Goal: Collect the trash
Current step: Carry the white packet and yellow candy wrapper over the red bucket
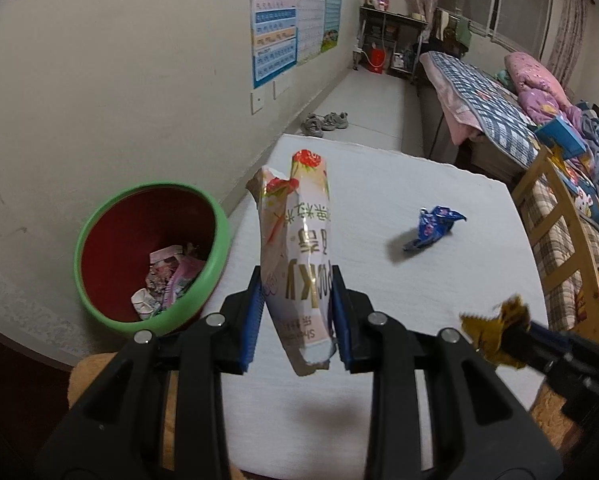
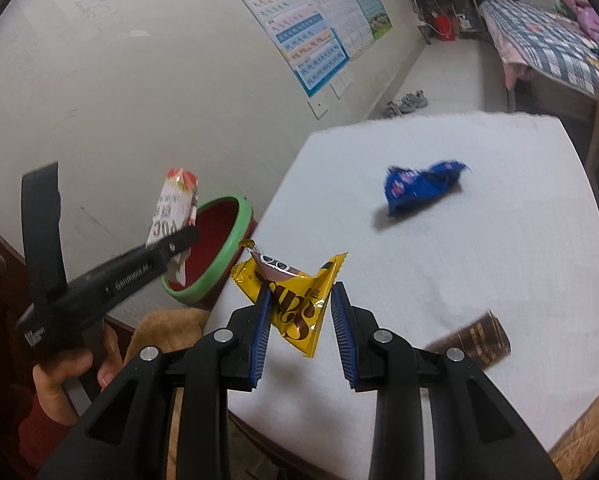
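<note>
left gripper (image 1: 297, 316): closed on the pink snack wrapper (image 1: 295, 240), holding it near its lower end, so most of the wrapper stands up above the pads
right gripper (image 2: 299, 328): closed on the yellow wrapper (image 2: 295, 300), held in the air above the white table (image 2: 479, 280)
bin (image 1: 147, 256): red inside with a green rim, beside the table on the left, some trash already in it
blue wrapper (image 1: 433, 226): crumpled, lying on the table, well apart from both grippers
brown packet (image 2: 475, 340): lying near the table edge on the right
handling: I judge all wrappers very light, thin and soft; the film is slippery and bends easily
where to grip: better on a crumpled fold or a sealed edge, where the film is thicker
risk: a light wrapper may miss the bin when released
</note>
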The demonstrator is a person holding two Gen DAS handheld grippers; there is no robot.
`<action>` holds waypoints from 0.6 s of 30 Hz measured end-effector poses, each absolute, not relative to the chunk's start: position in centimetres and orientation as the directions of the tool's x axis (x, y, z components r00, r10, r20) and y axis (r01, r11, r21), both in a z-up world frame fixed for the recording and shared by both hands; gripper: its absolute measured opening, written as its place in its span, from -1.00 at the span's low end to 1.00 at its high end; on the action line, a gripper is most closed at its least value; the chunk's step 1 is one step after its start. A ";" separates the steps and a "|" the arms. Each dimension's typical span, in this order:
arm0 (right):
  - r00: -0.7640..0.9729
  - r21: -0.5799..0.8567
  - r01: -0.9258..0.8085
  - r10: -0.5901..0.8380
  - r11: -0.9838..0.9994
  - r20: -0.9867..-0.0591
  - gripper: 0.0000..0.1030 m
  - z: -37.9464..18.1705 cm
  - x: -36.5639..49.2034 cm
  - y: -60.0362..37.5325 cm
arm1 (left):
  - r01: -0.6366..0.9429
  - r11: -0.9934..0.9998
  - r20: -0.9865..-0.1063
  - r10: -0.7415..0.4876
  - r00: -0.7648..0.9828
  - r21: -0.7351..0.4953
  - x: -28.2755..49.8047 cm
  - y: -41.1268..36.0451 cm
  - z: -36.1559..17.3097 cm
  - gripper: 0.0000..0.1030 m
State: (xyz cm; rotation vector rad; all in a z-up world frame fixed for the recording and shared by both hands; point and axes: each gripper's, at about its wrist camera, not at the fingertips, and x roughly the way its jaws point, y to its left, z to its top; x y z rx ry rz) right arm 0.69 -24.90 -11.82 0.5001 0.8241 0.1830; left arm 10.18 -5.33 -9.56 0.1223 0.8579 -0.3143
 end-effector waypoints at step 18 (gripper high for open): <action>0.699 0.435 -0.050 0.342 0.899 -0.628 -0.41 -8.3 6.2 -21.1 | 0.213 0.977 -0.748 -0.154 0.645 -0.017 11.5 0.0 -9.1 -0.41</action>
